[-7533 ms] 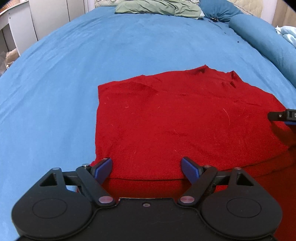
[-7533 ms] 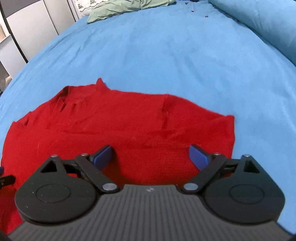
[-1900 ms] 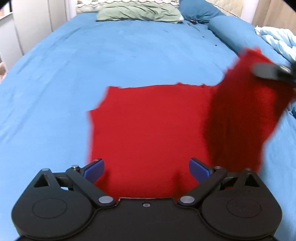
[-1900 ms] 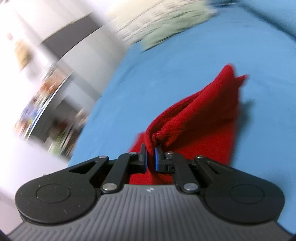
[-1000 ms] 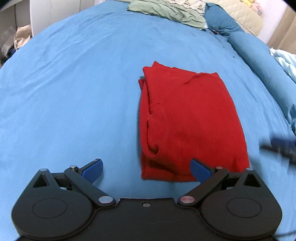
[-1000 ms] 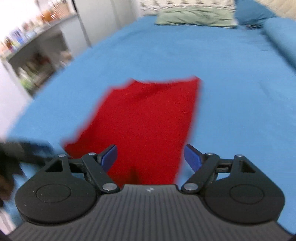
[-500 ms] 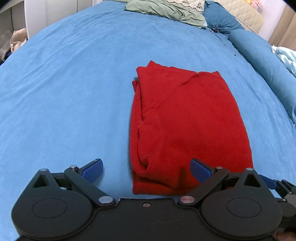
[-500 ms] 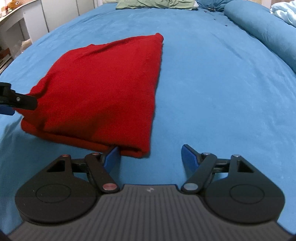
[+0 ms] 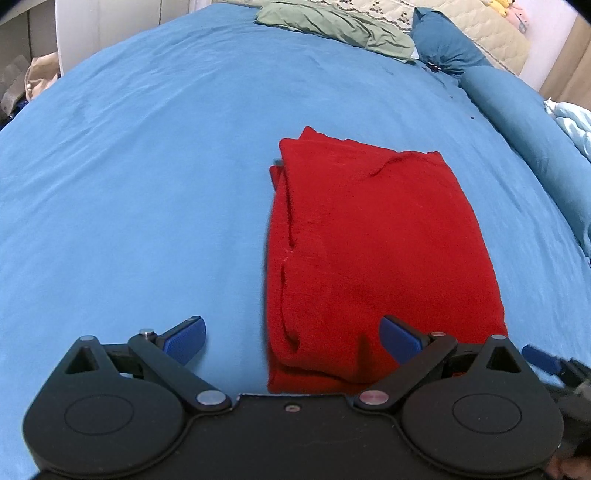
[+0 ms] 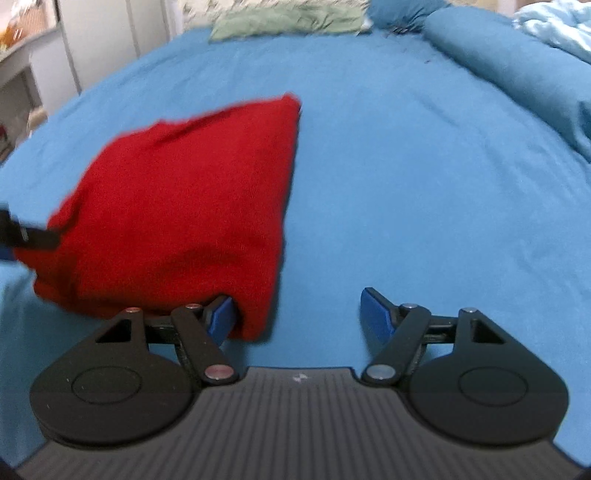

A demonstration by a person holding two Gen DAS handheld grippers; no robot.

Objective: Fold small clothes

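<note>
A red knit garment lies folded into a narrow rectangle on the blue bedsheet. My left gripper is open at the garment's near left corner, with its right finger over the red cloth and its left finger over the sheet. In the right wrist view the garment lies to the left. My right gripper is open at the garment's near right corner, with its left finger against the fold edge. The tip of the left gripper shows at that view's left edge.
A green pillow and a blue bolster lie at the head and right side of the bed. A pale blue quilt sits at the far right. White cabinets stand to the left of the bed.
The right gripper carried the right half of the garment over to the left, let go and opened. Both grippers have since moved in to the folded garment's near edge.
</note>
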